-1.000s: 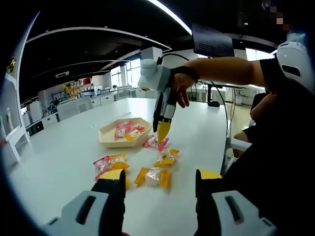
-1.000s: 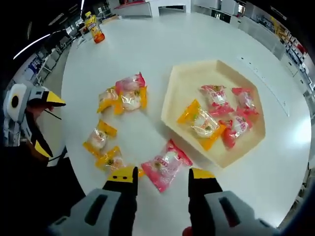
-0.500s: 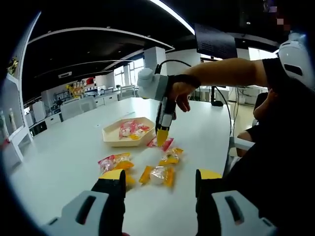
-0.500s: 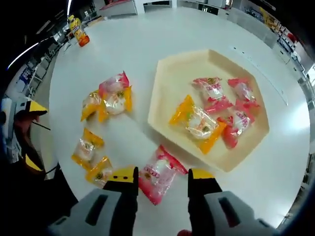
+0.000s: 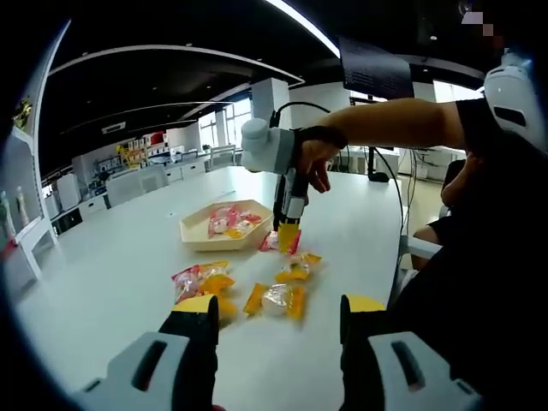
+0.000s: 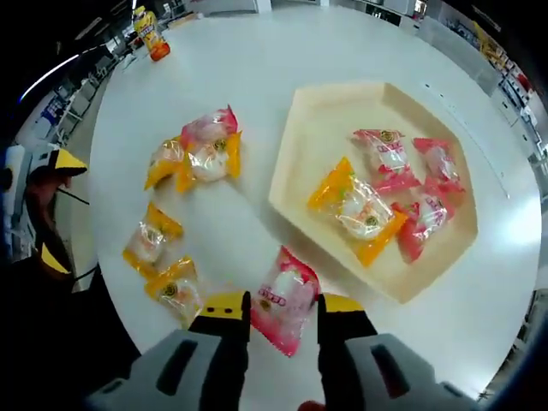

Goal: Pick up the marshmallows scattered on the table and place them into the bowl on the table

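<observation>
In the right gripper view my right gripper has its jaws closed against a pink marshmallow packet lying on the white table just outside the bowl. The beige hexagonal bowl holds an orange packet and three pink ones. Loose packets lie left of it: a pink-and-orange pile and two orange ones. In the left gripper view my left gripper stands open above the table, an orange packet just beyond its tips. The right gripper points down beside the bowl.
A small orange bottle stands at the far table edge. The left gripper shows at the table's left rim in the right gripper view. A person's arm reaches over the table; chairs and desks fill the office behind.
My right gripper has lowered onto the pink packet outside the bowl and its jaws have narrowed around it. The left gripper has stayed put and open.
</observation>
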Motion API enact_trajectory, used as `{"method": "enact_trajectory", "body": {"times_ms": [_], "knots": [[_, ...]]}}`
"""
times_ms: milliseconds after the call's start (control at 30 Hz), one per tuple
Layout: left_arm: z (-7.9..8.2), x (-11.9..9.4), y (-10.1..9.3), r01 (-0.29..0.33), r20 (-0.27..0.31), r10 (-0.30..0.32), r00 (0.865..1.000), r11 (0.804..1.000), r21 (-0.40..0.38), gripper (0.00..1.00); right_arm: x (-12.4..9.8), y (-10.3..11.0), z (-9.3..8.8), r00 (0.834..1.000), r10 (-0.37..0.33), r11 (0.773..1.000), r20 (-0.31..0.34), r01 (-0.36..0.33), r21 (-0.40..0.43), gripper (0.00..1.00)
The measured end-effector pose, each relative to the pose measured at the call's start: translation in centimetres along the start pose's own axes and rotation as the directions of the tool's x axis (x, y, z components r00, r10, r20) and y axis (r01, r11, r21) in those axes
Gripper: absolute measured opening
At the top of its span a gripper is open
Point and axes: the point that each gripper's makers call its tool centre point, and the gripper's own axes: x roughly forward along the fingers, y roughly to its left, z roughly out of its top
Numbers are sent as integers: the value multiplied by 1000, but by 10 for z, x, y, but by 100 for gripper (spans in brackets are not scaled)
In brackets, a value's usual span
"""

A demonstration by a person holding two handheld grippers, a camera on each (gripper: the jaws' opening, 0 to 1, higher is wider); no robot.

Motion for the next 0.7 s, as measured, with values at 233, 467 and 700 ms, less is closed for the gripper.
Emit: {"method": "enact_trajectory", "body": {"times_ms": [233, 467, 700], "knots": [[0, -1, -1, -1, 0, 1, 1000, 1000, 0, 56, 2, 2, -1, 1000, -5, 999, -4, 5, -47, 29], [-2, -2, 1, -9, -3, 9, 1000, 1000, -4, 56, 2, 2, 0, 1000, -5, 997, -1, 5, -74, 22], [-2, -2, 0, -9, -4, 9, 1000, 1000, -5, 56, 2, 1, 2, 1000, -2, 995, 16, 4, -101, 20]]}}
